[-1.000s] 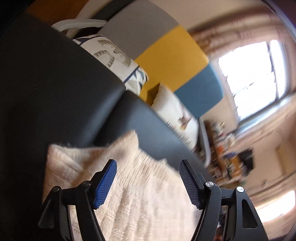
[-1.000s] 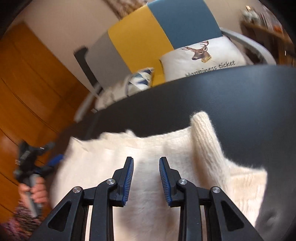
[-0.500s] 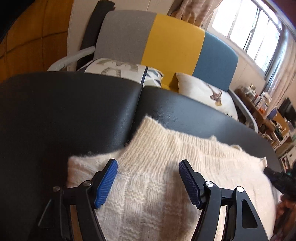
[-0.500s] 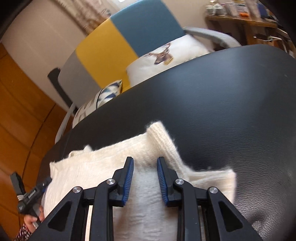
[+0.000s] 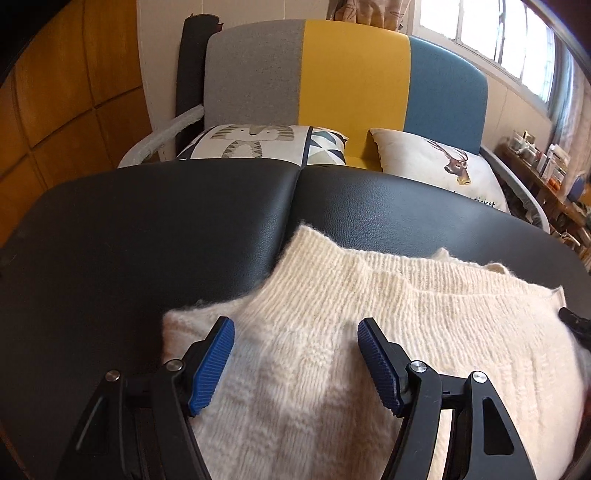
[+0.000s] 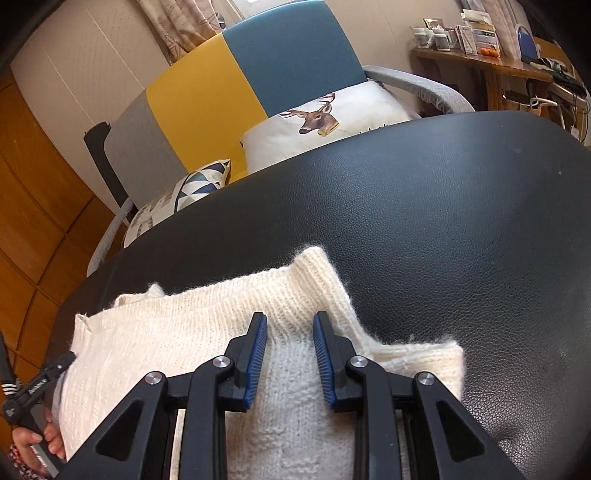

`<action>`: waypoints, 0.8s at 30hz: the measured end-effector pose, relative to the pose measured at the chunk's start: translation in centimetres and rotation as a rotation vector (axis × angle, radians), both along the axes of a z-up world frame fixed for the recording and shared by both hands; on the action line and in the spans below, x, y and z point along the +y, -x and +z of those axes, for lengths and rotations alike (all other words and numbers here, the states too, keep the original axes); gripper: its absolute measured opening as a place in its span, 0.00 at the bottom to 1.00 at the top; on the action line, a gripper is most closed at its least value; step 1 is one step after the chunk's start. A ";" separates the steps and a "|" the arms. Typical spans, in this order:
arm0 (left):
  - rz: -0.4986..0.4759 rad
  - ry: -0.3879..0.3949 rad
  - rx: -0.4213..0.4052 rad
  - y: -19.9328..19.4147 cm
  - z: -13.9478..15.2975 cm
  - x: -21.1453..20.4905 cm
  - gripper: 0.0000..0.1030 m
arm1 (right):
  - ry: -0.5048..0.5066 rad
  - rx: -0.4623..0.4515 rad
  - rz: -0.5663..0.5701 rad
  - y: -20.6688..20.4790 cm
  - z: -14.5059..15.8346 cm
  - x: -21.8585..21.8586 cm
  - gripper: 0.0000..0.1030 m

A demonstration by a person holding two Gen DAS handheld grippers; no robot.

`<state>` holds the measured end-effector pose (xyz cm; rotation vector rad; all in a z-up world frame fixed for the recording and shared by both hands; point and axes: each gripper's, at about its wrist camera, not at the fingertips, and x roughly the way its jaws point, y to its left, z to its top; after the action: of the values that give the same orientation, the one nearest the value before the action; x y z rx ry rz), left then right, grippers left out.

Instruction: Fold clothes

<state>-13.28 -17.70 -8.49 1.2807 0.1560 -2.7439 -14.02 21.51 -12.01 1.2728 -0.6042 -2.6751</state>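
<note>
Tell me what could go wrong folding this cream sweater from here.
The left claw hangs wide open over the sweater; closing there may pinch only the top knit layer and drag the fold apart. The right claw stands narrow over the fuzzy knit and could snag fibres. The smooth black surface may let the whole pile slide when pulled.

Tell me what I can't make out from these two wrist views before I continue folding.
- Sweater: near part cut off by the bottom edge and hidden behind the left gripper and right gripper.
- Right gripper: grip unclear; knit shows between narrow jaws, pad contact unseen.
- Shelf items: too small.
</note>
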 end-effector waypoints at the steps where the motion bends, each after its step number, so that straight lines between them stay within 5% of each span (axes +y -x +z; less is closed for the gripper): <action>1: 0.006 -0.007 -0.004 -0.2 0.2 -0.1 0.68 | -0.006 -0.001 0.001 0.0 0.0 -0.1 0.24; 7: 0.039 -0.045 -0.011 -1.7 1.3 -0.9 0.68 | -0.103 -0.027 0.031 0.2 1.2 -1.3 0.25; 13: 0.031 0.020 -0.002 -2.5 1.2 -0.8 0.69 | -0.166 0.026 0.115 -2.4 3.8 -3.5 0.26; 21: 0.042 0.042 -0.005 -3.2 -0.9 -1.2 0.72 | -0.261 -0.003 0.097 -5.2 2.3 -3.3 0.26; 24: 0.044 0.057 0.013 -3.5 -1.4 -1.4 0.78 | -0.197 -0.004 0.052 -5.4 1.4 -1.7 0.26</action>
<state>-9.81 -19.07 -9.84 1.2309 0.1047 -2.6997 -8.63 19.77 -10.64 1.3196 -0.3081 -2.7451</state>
